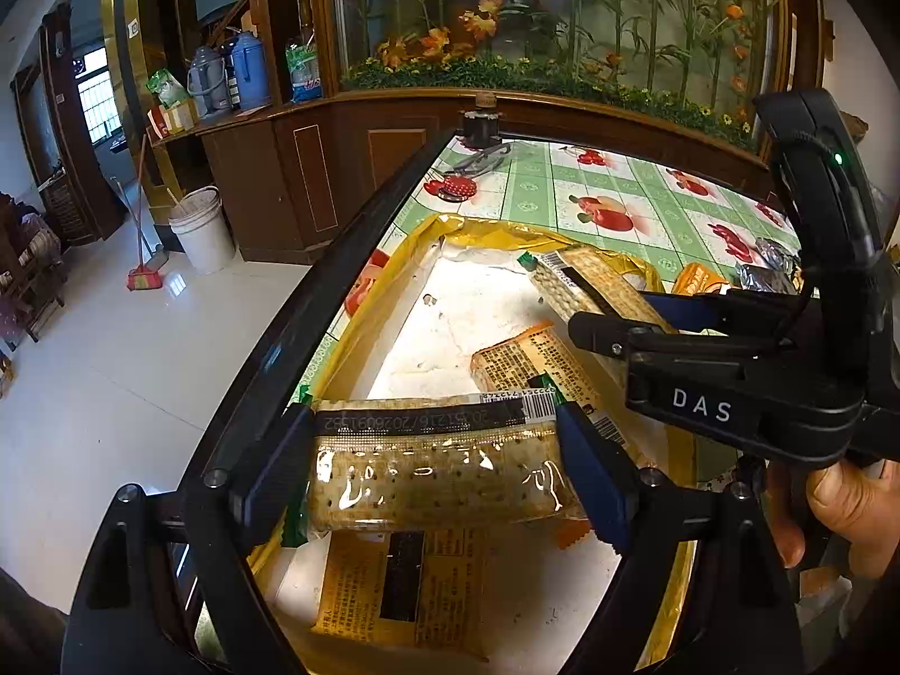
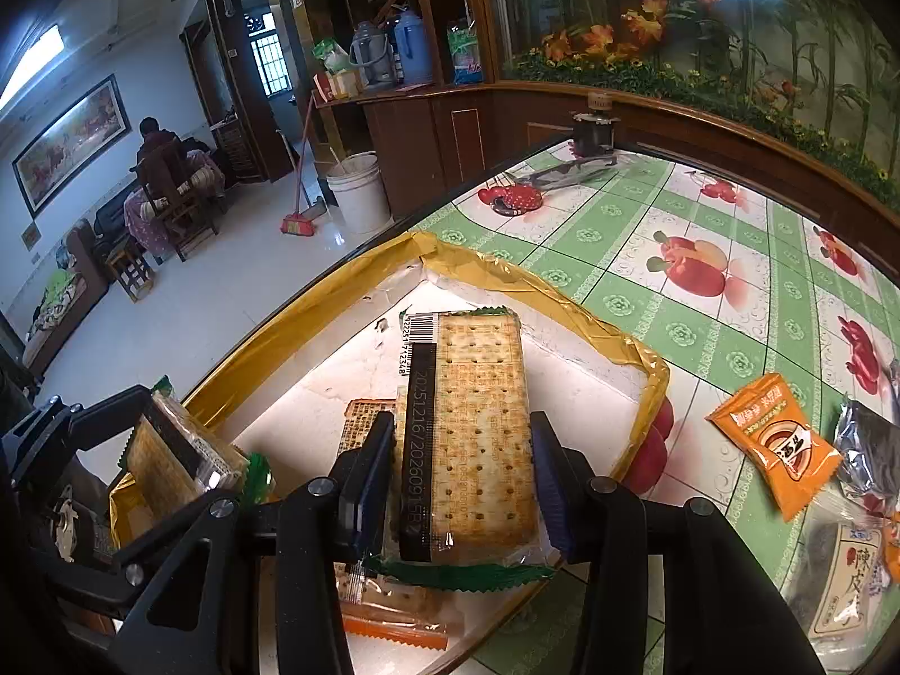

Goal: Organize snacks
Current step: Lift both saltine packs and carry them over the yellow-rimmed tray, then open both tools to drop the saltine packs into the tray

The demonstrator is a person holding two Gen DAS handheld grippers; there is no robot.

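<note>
Green-checked tablecloth [image 2: 748,281] with red fruit, yellow-rimmed tray [image 2: 568,295], orange packet [image 2: 773,444].

Two cracker packets [image 1: 439,461] [image 2: 467,439] are held aloft, two orange-printed packets [image 1: 529,360] [image 1: 394,585] lie in one tray [image 2: 562,292], and one orange sachet [image 2: 770,439] lies on the bench [image 2: 703,214].

A: Cracker pack one [image 1: 439,461]?
B: Clear wrap, green crimped ends, black date strip; crosswise above the tray [image 1: 394,259], a white-floored box with yellow taped rim.
A: Pack two [image 2: 472,433]?
B: Same kind, lengthwise over the tray.
A: In the tray?
B: Orange-printed packs [image 1: 529,360] lying flat. An orange sachet [image 2: 773,444] lies outside on the cloth.
</note>
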